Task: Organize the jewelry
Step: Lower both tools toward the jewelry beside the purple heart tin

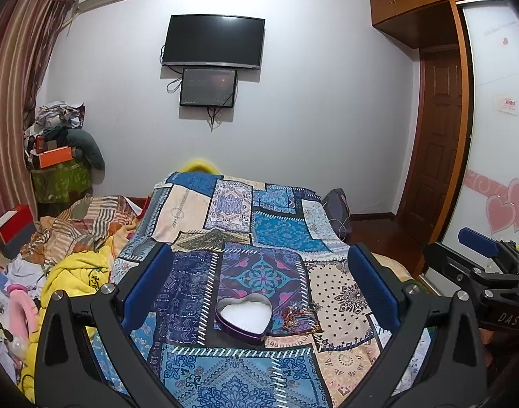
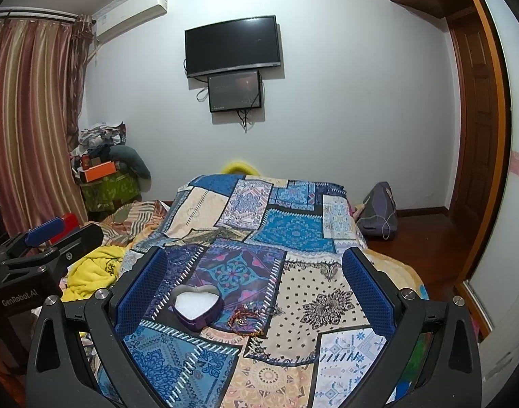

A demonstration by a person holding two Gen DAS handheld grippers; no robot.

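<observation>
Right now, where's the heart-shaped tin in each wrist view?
Left wrist: heart-shaped tin sits low centre, between the open fingers, on the patchwork bedspread.
Right wrist: heart-shaped tin sits lower left of centre, near the left finger.
Shared landmark: the jewelry pile lies just right of it; wall TV above.

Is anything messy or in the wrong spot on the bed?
Yes. The jewelry lies in a tangled little heap on the patchwork bedspread, just beside the heart-shaped box, not inside it. The box is open, showing only white padding. Both grippers, left and right, are open and hold nothing.
</observation>
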